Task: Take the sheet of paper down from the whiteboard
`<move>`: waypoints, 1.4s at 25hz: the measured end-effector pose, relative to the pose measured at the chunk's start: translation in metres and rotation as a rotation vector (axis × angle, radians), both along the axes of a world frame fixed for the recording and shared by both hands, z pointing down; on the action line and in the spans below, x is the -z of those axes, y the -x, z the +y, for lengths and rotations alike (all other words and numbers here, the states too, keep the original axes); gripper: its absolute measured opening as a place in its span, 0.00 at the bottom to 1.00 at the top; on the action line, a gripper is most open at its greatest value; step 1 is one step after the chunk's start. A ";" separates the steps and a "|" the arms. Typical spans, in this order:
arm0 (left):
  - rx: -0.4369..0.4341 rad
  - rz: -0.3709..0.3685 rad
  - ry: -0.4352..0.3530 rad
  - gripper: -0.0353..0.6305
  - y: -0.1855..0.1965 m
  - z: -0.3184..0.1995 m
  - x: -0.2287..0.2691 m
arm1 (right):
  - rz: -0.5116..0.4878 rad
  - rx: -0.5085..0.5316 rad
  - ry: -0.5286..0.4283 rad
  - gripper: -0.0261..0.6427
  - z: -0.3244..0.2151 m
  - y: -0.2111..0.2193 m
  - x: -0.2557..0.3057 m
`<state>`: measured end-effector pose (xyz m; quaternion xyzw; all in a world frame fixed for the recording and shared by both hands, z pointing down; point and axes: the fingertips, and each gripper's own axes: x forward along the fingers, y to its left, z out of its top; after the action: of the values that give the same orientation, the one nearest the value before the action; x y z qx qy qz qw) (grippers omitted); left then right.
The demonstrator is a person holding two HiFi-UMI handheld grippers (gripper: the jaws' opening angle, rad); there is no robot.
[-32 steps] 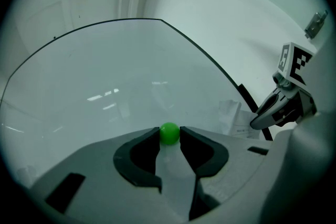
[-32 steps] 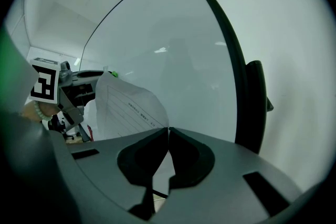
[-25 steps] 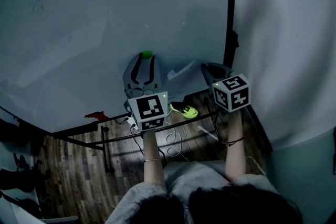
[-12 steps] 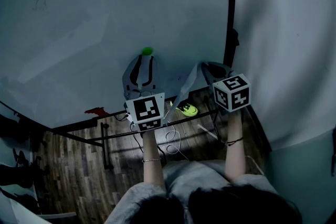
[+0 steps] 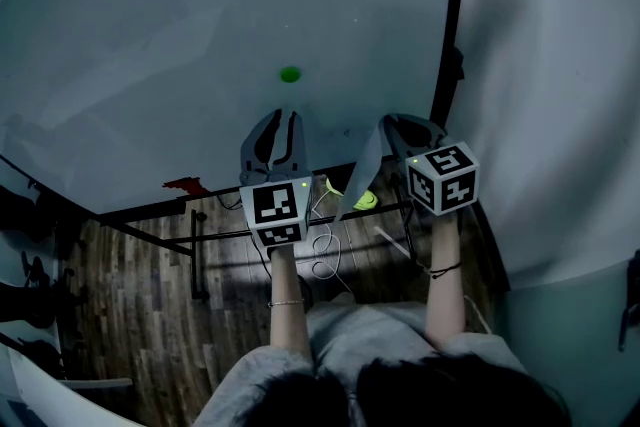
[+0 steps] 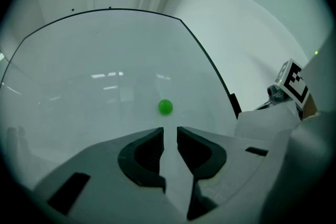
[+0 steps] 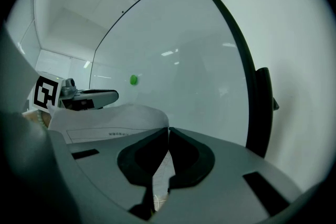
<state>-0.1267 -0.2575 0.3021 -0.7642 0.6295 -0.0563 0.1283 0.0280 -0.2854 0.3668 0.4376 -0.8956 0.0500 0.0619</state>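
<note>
The white sheet of paper (image 5: 358, 177) is off the whiteboard (image 5: 180, 25) and hangs edge-on from my right gripper (image 5: 388, 127), which is shut on its corner. In the right gripper view the sheet (image 7: 105, 119) curves away to the left of the shut jaws (image 7: 168, 132). A round green magnet (image 5: 290, 74) stays stuck on the board. My left gripper (image 5: 282, 118) sits just below the magnet, apart from it. Its jaws (image 6: 170, 136) are closing with a narrow gap and nothing between them, and the magnet (image 6: 165, 107) shows above the tips.
The board's black frame (image 5: 452, 25) runs down the right side, with a pale wall (image 5: 560, 95) beyond it. A red thing (image 5: 186, 185) lies on the board's lower ledge. Below are a metal stand (image 5: 200, 260), white cables (image 5: 325, 265) and wooden floor.
The sheet lay flat on the board before; now it has swung off and hangs from the right gripper. The left gripper has dropped away from the green magnet and its jaws have narrowed.
</note>
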 end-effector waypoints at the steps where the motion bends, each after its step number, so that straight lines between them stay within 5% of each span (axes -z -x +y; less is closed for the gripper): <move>1: 0.003 0.006 0.012 0.17 0.001 0.003 -0.004 | 0.001 0.006 0.003 0.04 0.003 0.001 -0.001; 10: 0.019 0.059 0.113 0.06 -0.001 0.034 -0.034 | 0.004 0.050 0.016 0.04 0.030 0.003 -0.009; 35: -0.026 0.161 0.282 0.06 -0.028 0.112 -0.095 | 0.007 0.132 -0.020 0.04 0.104 0.006 -0.016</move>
<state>-0.0988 -0.1454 0.3966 -0.7848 0.6137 -0.0809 -0.0304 0.0222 -0.1818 0.3826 0.3783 -0.9228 0.0357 0.0637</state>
